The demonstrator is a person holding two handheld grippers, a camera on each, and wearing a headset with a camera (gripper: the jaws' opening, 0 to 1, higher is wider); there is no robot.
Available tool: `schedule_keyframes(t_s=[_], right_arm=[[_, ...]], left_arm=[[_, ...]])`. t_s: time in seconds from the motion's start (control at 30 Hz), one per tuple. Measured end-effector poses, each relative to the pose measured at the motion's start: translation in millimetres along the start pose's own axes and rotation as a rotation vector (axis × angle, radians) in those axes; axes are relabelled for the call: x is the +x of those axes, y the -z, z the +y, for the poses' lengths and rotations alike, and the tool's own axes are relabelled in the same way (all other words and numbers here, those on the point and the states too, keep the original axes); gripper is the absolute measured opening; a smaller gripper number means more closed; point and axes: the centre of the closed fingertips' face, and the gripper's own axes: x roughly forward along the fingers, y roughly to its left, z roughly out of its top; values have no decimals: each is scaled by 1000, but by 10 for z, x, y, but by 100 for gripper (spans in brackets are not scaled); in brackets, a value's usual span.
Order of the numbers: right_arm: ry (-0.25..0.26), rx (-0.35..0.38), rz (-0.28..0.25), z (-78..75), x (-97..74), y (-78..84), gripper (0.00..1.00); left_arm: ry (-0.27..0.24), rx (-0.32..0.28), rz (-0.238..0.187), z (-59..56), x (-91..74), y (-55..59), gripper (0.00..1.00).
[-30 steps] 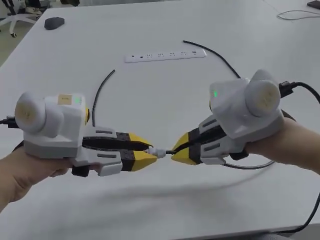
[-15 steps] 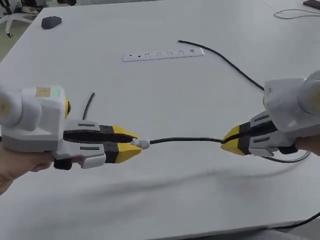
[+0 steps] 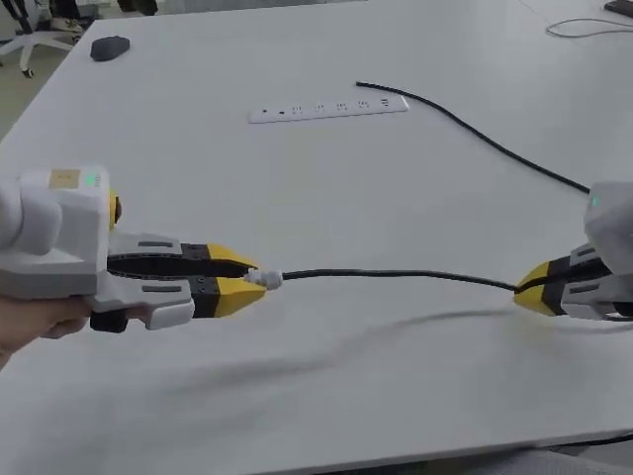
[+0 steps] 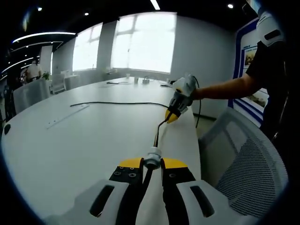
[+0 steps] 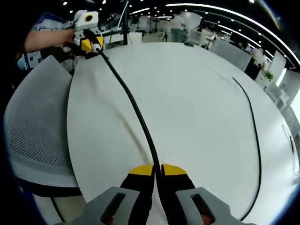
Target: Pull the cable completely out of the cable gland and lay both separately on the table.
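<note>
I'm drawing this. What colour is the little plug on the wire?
The gland is white, on a black cable. Best in the left gripper view.

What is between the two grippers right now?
In the head view, the black cable runs nearly straight from the cable gland in the left gripper to the right gripper, above bare table.

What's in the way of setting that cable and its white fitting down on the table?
Nothing visible. The table under the cable and cable gland is bare; the power strip and a black cord lie farther back.
</note>
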Motion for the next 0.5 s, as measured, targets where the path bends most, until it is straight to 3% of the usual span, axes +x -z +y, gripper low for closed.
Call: schedule_keyframes(t_s=[0.13,0.2,0.27,0.4,0.43,0.47,0.5], right_arm=[[17,10,28,13,19,0,8],[-9,18,18,78,6,-83,17],[-4,-4,-13,109,-4,-224,26],[-76,-36,-107,342,-35,-653,27],[-167,-1,-154,558,-60,-869,27],[-195,-5,-201,657,-76,-1044,29],[-218,-56,-242,792,-97,-1255,28]], left_arm=[[-4,1,0,-16,-4,-6,15],[-1,5,2,-31,0,-10,15],[1,10,7,-42,7,-5,15],[4,13,10,-66,27,-19,15],[7,12,8,-74,39,-36,15],[14,9,2,-89,49,-55,15],[18,23,2,-103,67,-71,15]])
